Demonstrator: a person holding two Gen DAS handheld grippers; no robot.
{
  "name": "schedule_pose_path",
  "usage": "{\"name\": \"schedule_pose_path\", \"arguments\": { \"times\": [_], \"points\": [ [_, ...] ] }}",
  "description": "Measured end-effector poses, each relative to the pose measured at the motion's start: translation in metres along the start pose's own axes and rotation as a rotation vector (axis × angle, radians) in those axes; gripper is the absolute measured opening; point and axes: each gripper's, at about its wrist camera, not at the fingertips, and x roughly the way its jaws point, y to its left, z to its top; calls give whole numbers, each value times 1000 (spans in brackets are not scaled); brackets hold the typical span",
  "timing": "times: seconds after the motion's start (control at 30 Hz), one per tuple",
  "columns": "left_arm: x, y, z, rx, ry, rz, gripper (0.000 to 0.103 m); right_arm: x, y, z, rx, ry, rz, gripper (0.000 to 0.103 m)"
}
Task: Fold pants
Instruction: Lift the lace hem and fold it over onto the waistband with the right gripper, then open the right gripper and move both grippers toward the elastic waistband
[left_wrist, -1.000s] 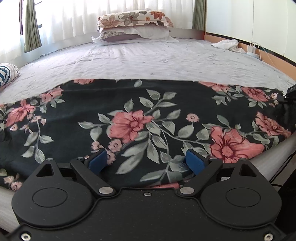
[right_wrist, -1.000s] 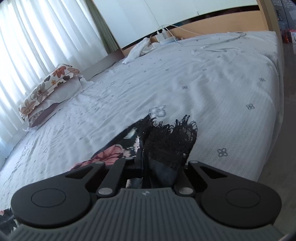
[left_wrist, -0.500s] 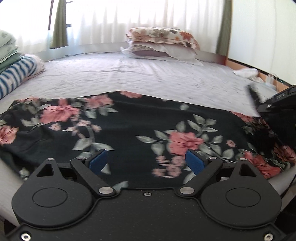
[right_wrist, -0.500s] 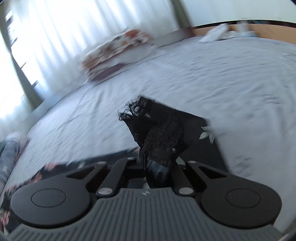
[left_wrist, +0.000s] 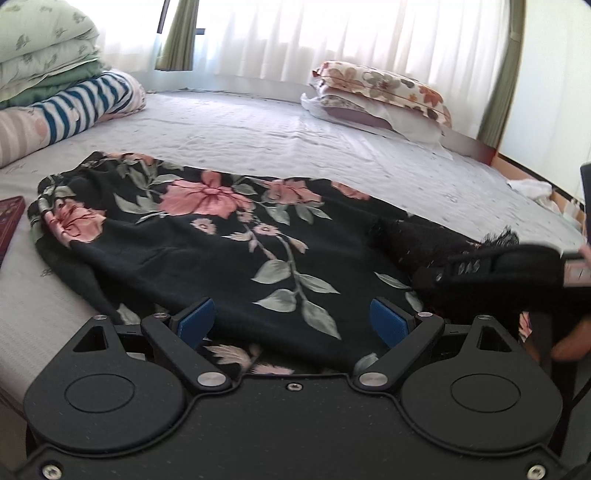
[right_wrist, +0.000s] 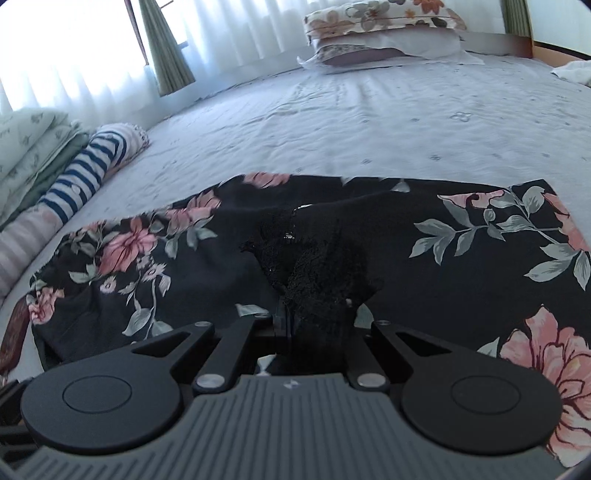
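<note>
The black floral pants (left_wrist: 207, 236) lie spread across the near part of the bed; they also fill the right wrist view (right_wrist: 461, 258). My left gripper (left_wrist: 291, 323) is open, its blue pads (left_wrist: 194, 321) just above the near edge of the fabric, holding nothing. My right gripper (right_wrist: 317, 325) is shut on the black lace hem (right_wrist: 314, 266) of the pants and holds it over the spread cloth. The right gripper also shows in the left wrist view (left_wrist: 498, 266), at the right, above the pants.
Folded quilts and a striped bolster (left_wrist: 74, 103) lie at the left edge of the bed. Floral pillows (left_wrist: 380, 96) are stacked at the far side by the curtains. A dark red box (left_wrist: 9, 218) sits at the left. White cloth (left_wrist: 532, 186) lies far right.
My right gripper has swung left, carrying the lace hem back over the pants. My left gripper's view has turned left, so the quilts now show; it stays open.
</note>
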Motion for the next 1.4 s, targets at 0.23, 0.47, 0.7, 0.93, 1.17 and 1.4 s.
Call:
{"name": "schedule_pose_path", "arguments": {
  "times": [0.23,0.47,0.7,0.93,1.17,1.4],
  "points": [
    [1,11,2,-31,0,16,91,9,14,-1,2,-5,28,4],
    [0,16,2,-42,2,40,91,17,25,-1,-2,-10,118,56],
    [-2,18,3,-41,-1,57,91,-12,23,-3,-8,-55,247,90],
    [-6,15,7,-36,-11,71,91,-57,2,-9,-38,-150,205,96],
    [-7,9,12,-12,-12,71,91,-77,-29,-30,-136,-215,-217,96],
    [4,36,28,-70,-21,186,91,-68,-58,-57,-189,-229,-378,96]
  ]
}}
